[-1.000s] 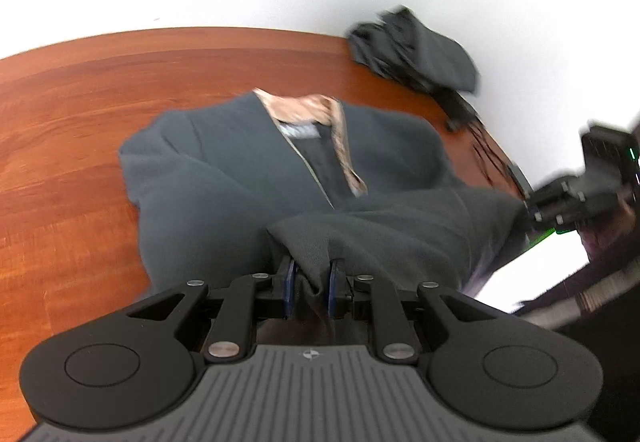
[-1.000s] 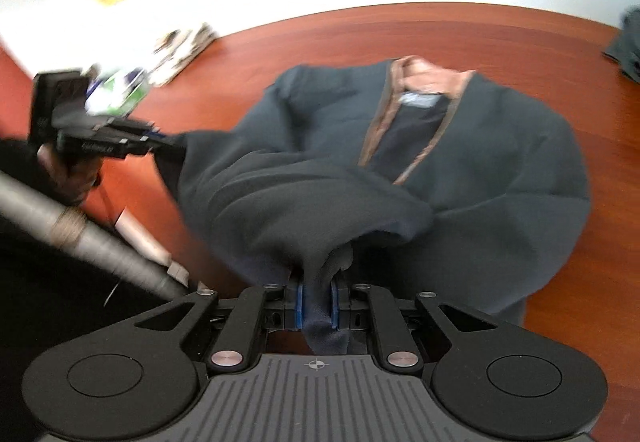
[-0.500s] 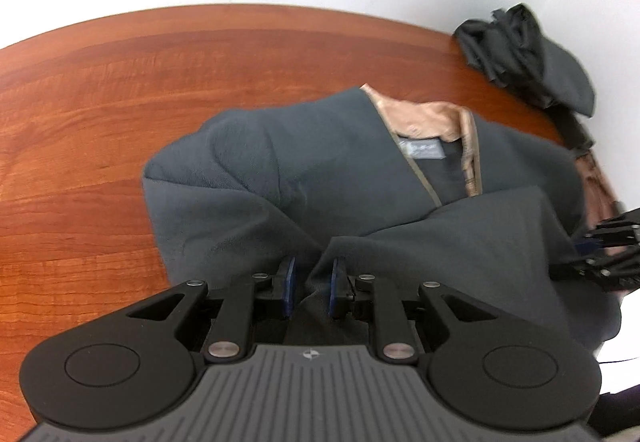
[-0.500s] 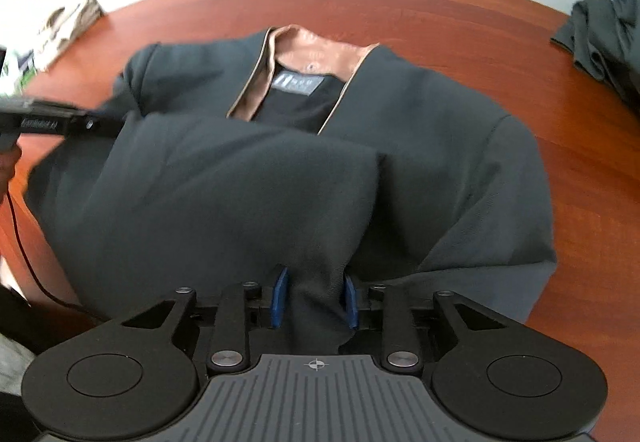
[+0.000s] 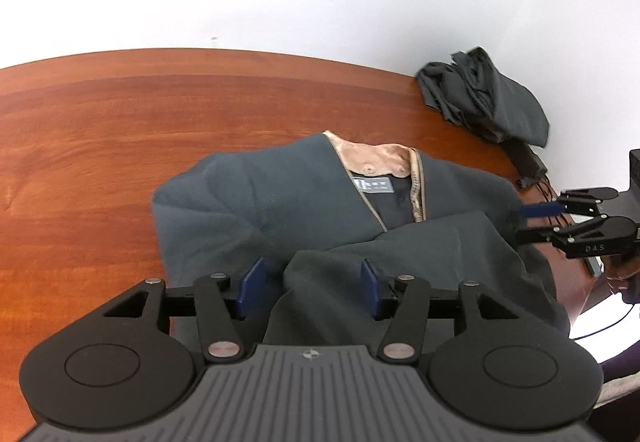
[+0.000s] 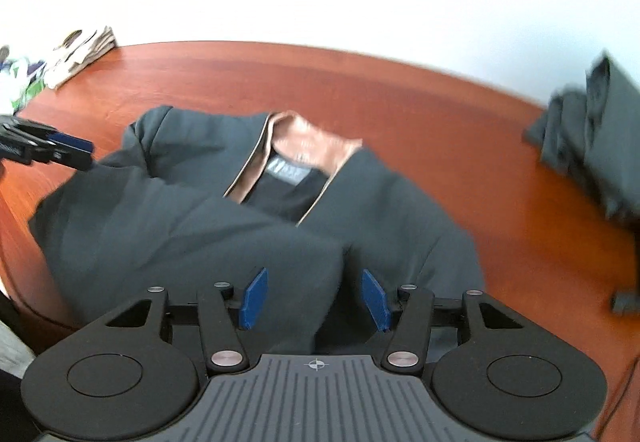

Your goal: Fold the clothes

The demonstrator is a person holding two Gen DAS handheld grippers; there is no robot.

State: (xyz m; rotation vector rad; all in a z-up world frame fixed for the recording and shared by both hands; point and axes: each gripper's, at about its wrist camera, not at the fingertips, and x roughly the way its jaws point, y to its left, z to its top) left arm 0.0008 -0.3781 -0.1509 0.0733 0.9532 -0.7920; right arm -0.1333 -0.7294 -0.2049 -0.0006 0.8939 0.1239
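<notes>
A dark grey jacket (image 5: 280, 198) with a tan collar (image 5: 372, 158) lies on the red-brown wooden table (image 5: 100, 130), its lower part folded up over the front. It also shows in the right wrist view (image 6: 192, 226). My left gripper (image 5: 310, 288) is open, its blue pads either side of the folded hem. My right gripper (image 6: 314, 296) is open over the fold's other corner. The right gripper also shows at the right edge of the left wrist view (image 5: 536, 220). The left gripper shows at the left edge of the right wrist view (image 6: 72, 150).
A second dark garment (image 5: 488, 98) lies bunched at the table's far right corner, also in the right wrist view (image 6: 592, 146). Folded papers (image 6: 84, 50) lie at the far left. A white wall stands behind the table. Cables hang off the right edge (image 5: 600, 326).
Both grippers have let go of the jacket's hem and opened wide. The lower part now lies folded on the jacket, and both grippers have drawn back a little.
</notes>
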